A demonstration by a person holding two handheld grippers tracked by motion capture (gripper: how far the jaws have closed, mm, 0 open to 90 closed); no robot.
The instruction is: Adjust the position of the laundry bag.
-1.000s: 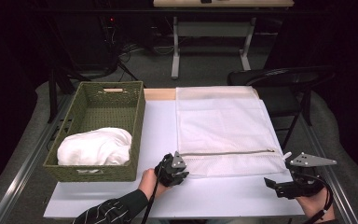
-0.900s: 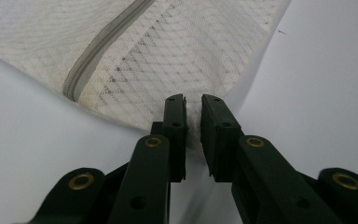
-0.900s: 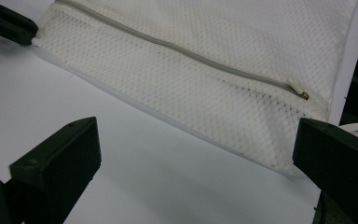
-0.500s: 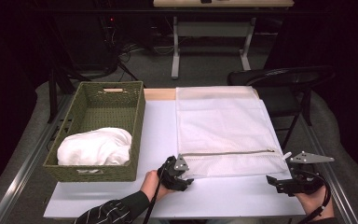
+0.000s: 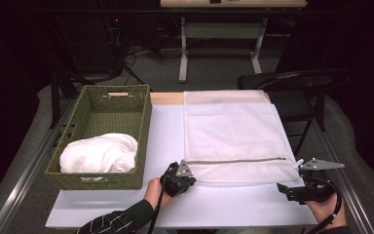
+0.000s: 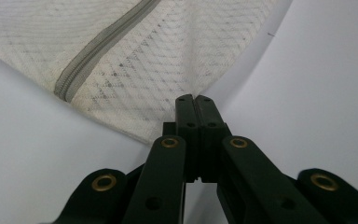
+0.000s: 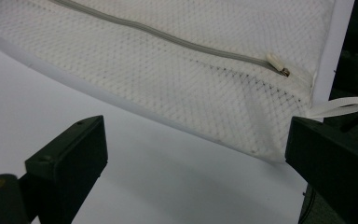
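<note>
Left gripper [image 6: 193, 100]: jaws pressed together at centre of the left gripper view, just closed, pinching the near corner of the mesh bag [image 6: 135, 65]; fabric pulls up to a point right at the tips. In the high view this gripper [image 5: 177, 176] sits bottom centre, at the bag's lower-left corner. Right gripper [image 7: 196, 154]: jaws spread wide, nothing between them but white table [image 7: 121, 186]; bag edge lies just beyond. High view: right gripper [image 5: 304, 187] lower right, just off the bag's lower-right corner, not touching. Bag [image 5: 233, 136] lies flat, centre-right of the frame, zipper [image 5: 233, 160] running across near its bottom edge, pull tab [image 7: 277, 63] at upper right of the right gripper view. Green basket [image 5: 102, 181] at left holds a white cloth bundle [image 5: 100, 153].
</note>
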